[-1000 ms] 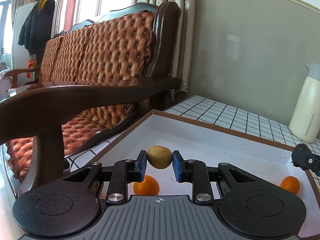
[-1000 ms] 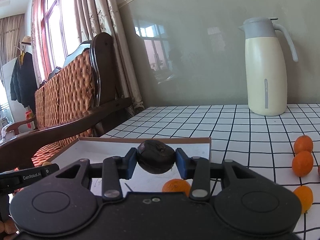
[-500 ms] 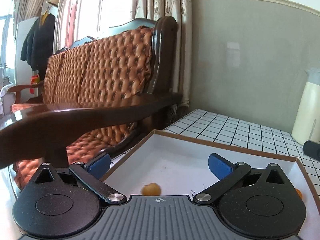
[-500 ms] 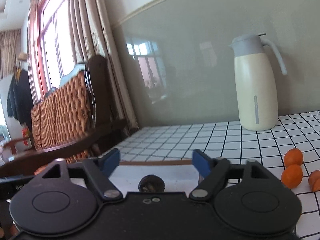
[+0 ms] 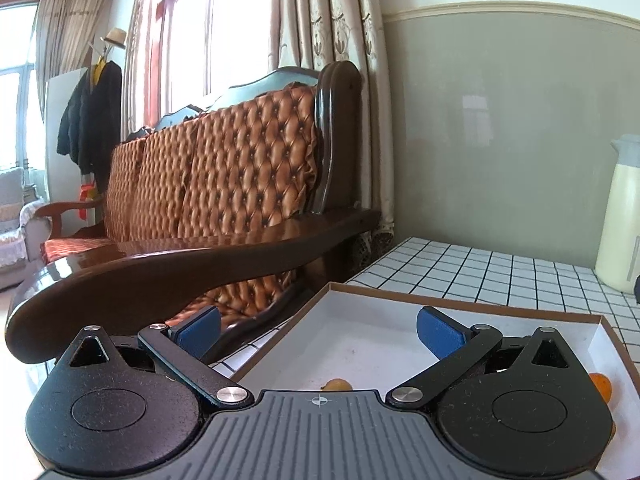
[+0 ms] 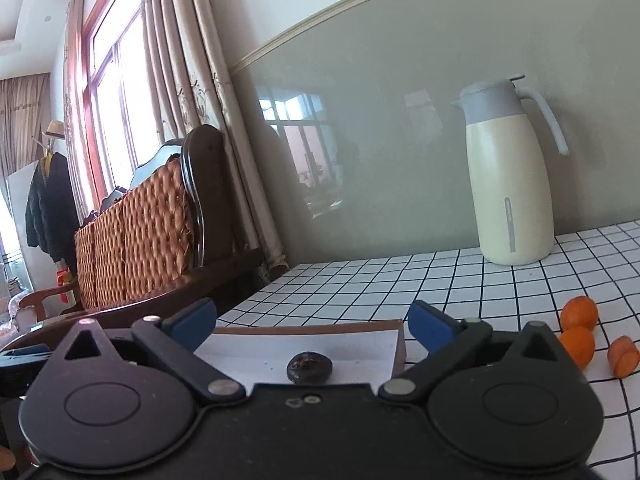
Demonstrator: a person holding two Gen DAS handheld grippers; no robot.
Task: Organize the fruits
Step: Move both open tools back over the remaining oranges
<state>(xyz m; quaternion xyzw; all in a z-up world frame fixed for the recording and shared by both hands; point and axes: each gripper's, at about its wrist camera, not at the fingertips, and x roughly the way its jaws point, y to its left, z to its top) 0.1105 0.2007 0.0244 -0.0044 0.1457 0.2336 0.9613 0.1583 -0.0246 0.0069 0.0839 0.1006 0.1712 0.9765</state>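
Left gripper [image 5: 318,330] spread wide, blue pads [image 5: 438,336] well apart, nothing pinched. Just below and ahead of that gap, inside the white tray [image 5: 460,305], a yellowish-brown fruit [image 5: 338,385] (only its top showing over the gripper body). Off past the right-hand finger, an orange fruit [image 5: 600,386] in the same tray, partly hidden. Beyond the tray, checkered tabletop [image 5: 480,272]; out to the left, a tufted wooden sofa [image 5: 248,168].

Right gripper [image 6: 312,322] with jaws opening, pads clear of everything. Centred below the gap, lying free on the floor of the tray [image 6: 308,330], a dark round fruit [image 6: 309,367]. Out to the right of the right-hand finger, on the tabletop [image 6: 400,280], small orange fruits [image 6: 579,312] close together. Farther back on that side, a cream jug [image 6: 512,184].
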